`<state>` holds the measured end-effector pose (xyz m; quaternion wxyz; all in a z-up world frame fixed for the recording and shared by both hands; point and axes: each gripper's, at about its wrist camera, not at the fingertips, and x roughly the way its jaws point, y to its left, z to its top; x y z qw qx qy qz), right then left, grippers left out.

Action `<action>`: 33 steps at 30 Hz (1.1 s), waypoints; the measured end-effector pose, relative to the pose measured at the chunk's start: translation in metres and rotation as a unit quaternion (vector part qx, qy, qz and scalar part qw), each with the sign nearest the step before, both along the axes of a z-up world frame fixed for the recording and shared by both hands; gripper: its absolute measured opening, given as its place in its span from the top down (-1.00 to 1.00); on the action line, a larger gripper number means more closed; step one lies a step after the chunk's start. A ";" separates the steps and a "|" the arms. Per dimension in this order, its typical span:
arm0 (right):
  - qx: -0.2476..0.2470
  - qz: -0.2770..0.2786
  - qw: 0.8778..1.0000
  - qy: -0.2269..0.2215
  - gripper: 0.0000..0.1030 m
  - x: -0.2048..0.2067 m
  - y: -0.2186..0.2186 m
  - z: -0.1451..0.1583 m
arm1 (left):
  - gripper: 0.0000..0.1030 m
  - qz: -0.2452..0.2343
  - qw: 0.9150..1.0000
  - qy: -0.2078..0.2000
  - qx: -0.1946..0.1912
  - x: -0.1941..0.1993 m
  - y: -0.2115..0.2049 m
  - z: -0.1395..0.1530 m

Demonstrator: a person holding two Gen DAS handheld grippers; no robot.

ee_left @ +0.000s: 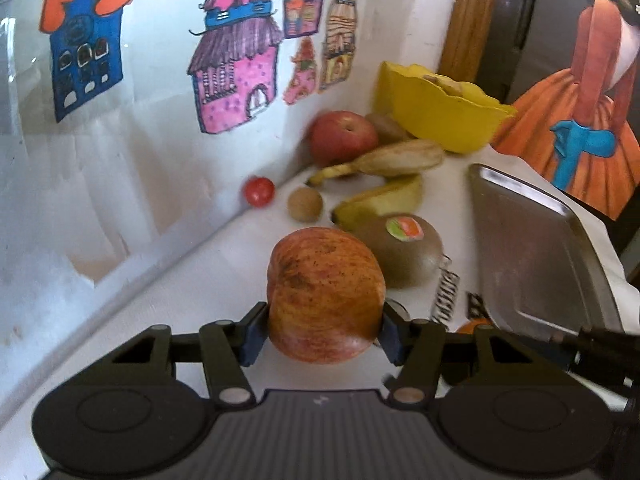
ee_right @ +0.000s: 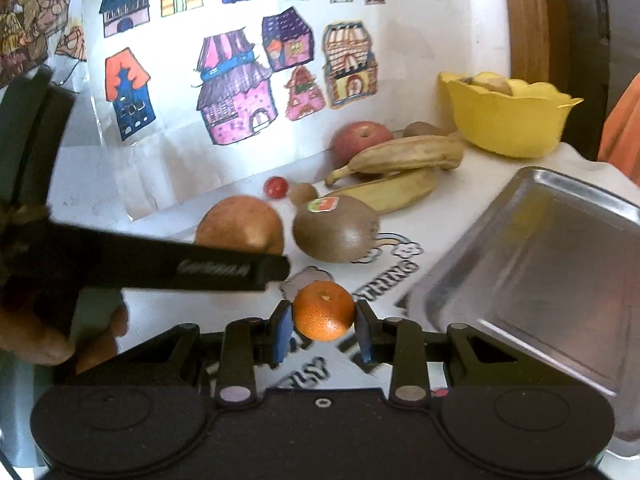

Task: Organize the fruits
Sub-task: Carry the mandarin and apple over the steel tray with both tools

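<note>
My left gripper (ee_left: pixel 320 330) is shut on a red-yellow apple (ee_left: pixel 324 296), with the blue pads pressing both its sides. Just beyond it lies a kiwi with a sticker (ee_left: pixel 404 252). My right gripper (ee_right: pixel 324 328) is shut on a small orange mandarin (ee_right: pixel 324 310) above the printed white cloth. In the right wrist view one black finger (ee_right: pixel 240 270) of the left gripper crosses in front of the apple (ee_right: pixel 240 220), beside the kiwi (ee_right: pixel 336 232). A steel tray (ee_right: pixel 540 272) lies to the right with nothing on it.
Against the back wall lie two bananas (ee_right: pixel 400 156), a red apple (ee_right: pixel 360 136), a cherry tomato (ee_right: pixel 276 187) and a small brown fruit (ee_right: pixel 304 192). A yellow bowl (ee_right: pixel 508 120) stands at the back right. A person's hand (ee_right: pixel 36 340) shows at lower left.
</note>
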<state>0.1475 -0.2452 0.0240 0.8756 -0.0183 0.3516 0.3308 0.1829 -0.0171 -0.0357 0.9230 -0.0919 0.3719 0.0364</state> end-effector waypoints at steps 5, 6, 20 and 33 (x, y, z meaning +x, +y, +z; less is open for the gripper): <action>-0.001 -0.020 1.000 -0.017 0.31 -0.004 -0.026 0.009 | -0.18 -0.016 1.000 -0.003 -0.018 -0.014 -0.014 0.002; -0.001 -0.026 0.999 -0.020 0.31 -0.005 -0.032 0.011 | -0.18 -0.025 0.999 -0.004 -0.020 -0.017 -0.018 0.002; -0.005 -0.069 0.997 -0.022 0.31 0.005 -0.081 0.011 | -0.16 -0.076 0.996 -0.006 0.039 -0.003 -0.064 0.005; 0.001 -0.077 0.997 -0.012 0.31 0.014 -0.094 0.002 | -0.11 -0.080 0.996 -0.028 0.034 -0.003 -0.080 0.001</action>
